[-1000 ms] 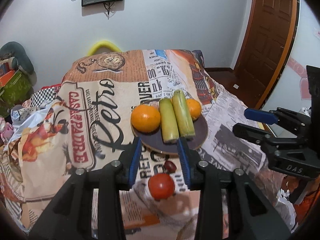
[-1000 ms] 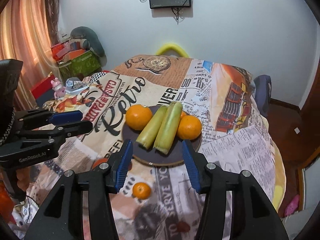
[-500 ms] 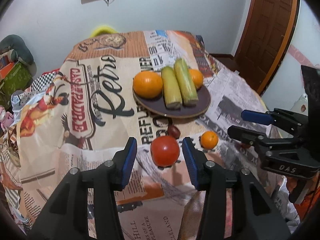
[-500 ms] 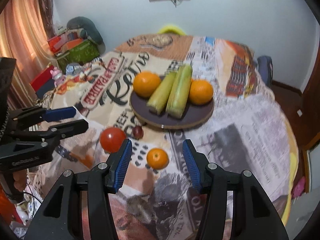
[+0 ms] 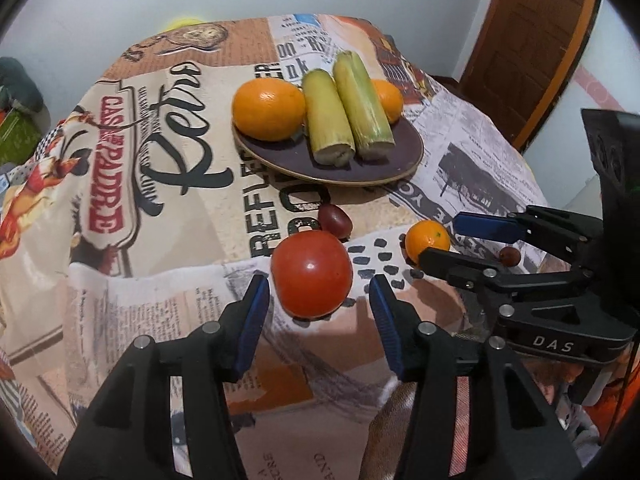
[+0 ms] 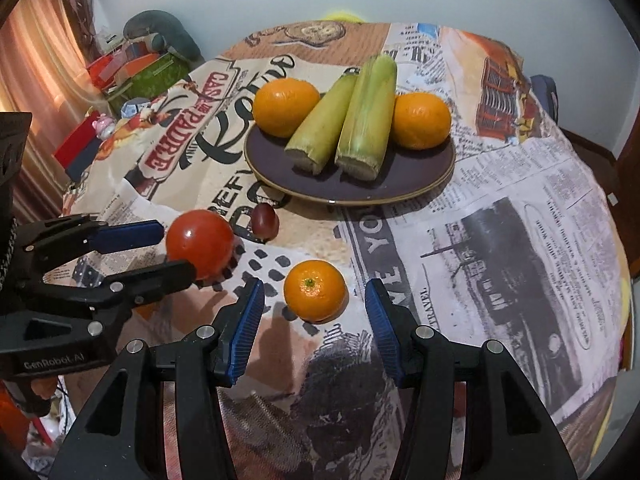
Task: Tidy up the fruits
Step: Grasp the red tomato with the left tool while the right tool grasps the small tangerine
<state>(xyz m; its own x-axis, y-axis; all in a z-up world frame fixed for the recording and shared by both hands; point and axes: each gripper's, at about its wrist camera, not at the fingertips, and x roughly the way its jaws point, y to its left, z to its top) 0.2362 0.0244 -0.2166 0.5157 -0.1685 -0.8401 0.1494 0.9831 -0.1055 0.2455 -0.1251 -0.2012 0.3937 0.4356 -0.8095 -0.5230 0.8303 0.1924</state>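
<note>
Tomato (image 5: 311,274) between opening left gripper (image 5: 319,309) pads

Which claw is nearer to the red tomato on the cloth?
Left. The left claw is lined up with the tomato, its jaws opening on either side without touching it. The right claw is lined up with the small orange beside it.

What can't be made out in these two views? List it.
- Far orange: left wrist view, mostly behind the corn.
- Second grape: left wrist view, part hidden by the right gripper; absent from right wrist view.
- Tomato: right wrist view, lower edge behind a left gripper finger.
</note>
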